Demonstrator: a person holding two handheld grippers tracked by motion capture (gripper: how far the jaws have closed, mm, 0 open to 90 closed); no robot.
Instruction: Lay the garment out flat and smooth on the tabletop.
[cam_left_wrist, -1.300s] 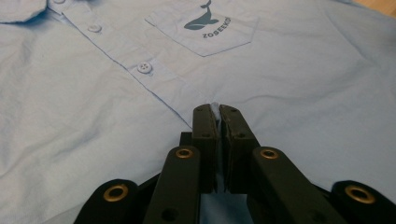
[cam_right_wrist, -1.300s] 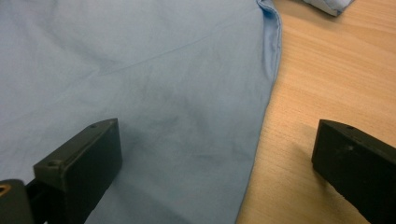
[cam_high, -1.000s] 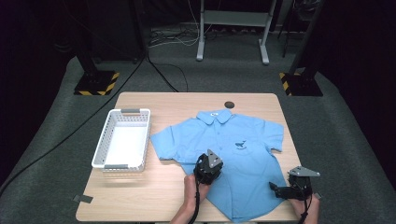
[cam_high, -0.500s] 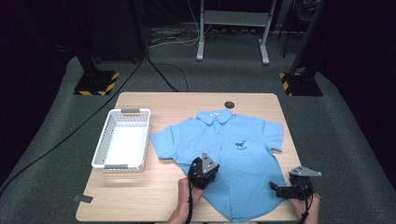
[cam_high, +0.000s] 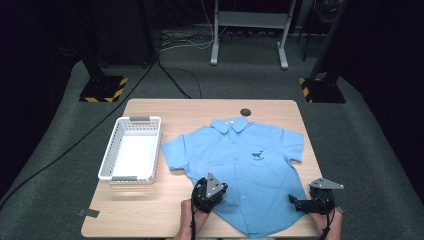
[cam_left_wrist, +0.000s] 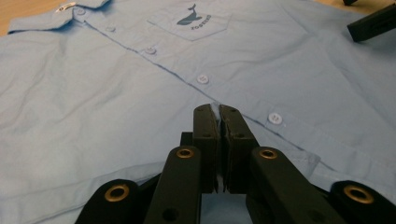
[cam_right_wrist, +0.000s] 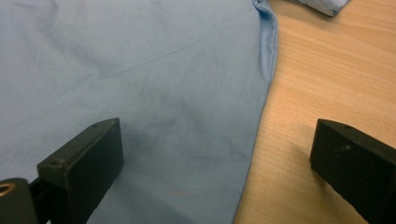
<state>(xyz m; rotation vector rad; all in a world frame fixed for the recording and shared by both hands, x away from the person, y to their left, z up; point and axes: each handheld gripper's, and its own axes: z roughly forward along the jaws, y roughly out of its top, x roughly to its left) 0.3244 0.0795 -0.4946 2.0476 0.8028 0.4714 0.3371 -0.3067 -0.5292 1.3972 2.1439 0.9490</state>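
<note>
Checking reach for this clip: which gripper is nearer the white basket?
Left. The left gripper is at the shirt's lower left part, just right of the white basket's near corner. The right gripper sits at the shirt's lower right edge, well beyond it.

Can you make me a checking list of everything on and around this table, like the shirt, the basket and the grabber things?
Surface: wooden table, a small dark round spot near its far edge.
Job's things: blue shirt laid flat, front up, buttoned, whale print on the chest pocket.
Clutter: white basket left of the shirt, nothing seen inside; grey tape piece at the near left corner.
Grippers: left gripper jaws shut, low over the shirt's near left part; whether they pinch cloth cannot be told. Right gripper jaws open, astride the shirt's side edge.
Cables: black cables trail over the floor at left.
Surroundings: grey carpet, a metal stand, striped stand bases.
</note>
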